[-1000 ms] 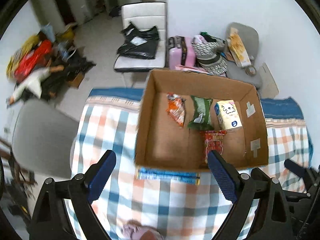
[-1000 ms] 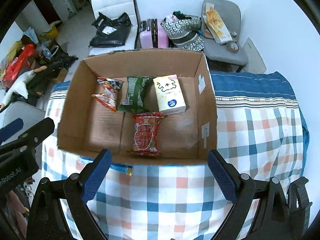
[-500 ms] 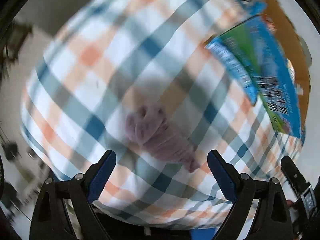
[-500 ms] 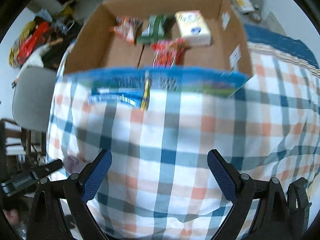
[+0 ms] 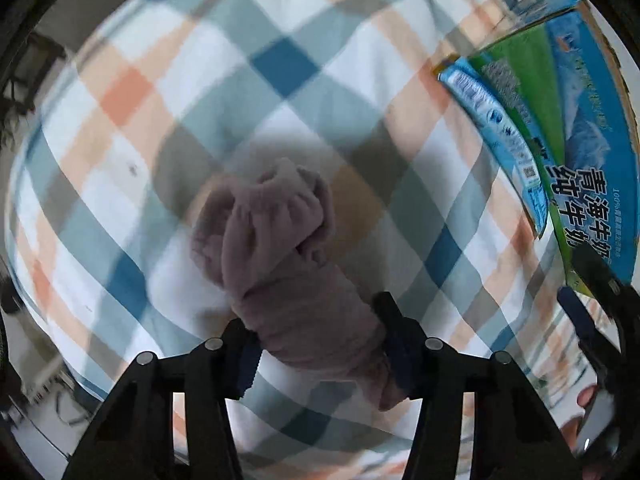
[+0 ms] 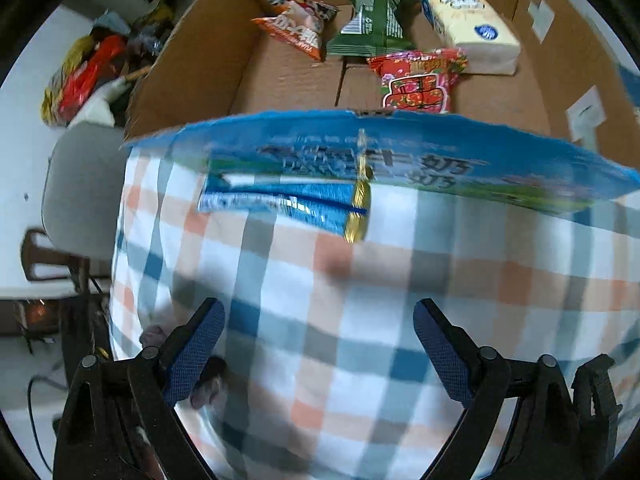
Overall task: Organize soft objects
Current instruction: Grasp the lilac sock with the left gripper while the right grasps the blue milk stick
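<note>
Left gripper [image 5: 316,344] clamps mauve cloth [image 5: 280,256]; right gripper [image 6: 318,344] wide, tilted over tablecloth [image 6: 360,360].

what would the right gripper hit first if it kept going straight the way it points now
Most likely the checked tablecloth, which fills the view between the open fingers of the right gripper. The blue cardboard box lies further on; depth is unclear.

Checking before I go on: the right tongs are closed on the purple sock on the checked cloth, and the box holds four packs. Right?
Not quite. The left tongs are closed on the purple sock, as the left wrist view shows; the right tongs are open over the checked cloth. The box does hold four packs.
</note>
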{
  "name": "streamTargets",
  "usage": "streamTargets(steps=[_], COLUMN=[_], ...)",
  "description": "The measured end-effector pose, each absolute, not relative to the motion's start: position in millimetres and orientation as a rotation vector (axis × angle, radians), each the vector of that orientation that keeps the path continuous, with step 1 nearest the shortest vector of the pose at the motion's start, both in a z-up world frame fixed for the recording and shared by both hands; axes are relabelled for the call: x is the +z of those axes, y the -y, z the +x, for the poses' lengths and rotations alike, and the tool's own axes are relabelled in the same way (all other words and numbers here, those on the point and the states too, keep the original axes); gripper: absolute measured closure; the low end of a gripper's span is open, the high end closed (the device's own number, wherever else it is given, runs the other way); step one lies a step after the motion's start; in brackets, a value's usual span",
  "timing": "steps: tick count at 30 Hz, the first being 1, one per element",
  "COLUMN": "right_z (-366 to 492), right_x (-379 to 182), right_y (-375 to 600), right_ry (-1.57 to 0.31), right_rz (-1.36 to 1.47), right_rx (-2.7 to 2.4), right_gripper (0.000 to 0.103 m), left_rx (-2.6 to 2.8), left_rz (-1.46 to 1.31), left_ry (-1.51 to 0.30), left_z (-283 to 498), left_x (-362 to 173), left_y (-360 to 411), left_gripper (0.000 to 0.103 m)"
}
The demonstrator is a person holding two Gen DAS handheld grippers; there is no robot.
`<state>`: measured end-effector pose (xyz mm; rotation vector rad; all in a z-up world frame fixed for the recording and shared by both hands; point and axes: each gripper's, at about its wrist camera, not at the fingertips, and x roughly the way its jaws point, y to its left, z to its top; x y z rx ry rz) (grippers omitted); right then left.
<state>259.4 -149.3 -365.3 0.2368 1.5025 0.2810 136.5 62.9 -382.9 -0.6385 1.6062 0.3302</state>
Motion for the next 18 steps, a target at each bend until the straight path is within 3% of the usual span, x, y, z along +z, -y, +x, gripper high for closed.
streamTargets(steps=[5,7,11,18], right_z=[269.6,273.5,279.6,275.2], right_x=[-387.8,-398.0,-411.4,-402.2], right_y=[151.7,151.8,151.6,115.2], right_ry=[-1.444,-1.435,-1.418,-1.416], right_rz=[0.305,0.332,0.391,0.408], right_rx=[0.206,0.181,0.155,0.388], right_gripper=[0.022,0.032,0.033,0.047], left_rx=[0.369,0.371,0.374,0.357], left_rz=[-0.549,-0.545,-0.528,-0.532], left_ry=[-1.56,-1.56,-1.548,-1.545], left_z=[142.5,146.5,151.5,154.6], left_x=[-373.2,-374.0,-373.8,-367.9], left_y=[-68.0,-69.4,-68.7,-81.4], left_gripper=[0.053,0.053,0.053,0.053])
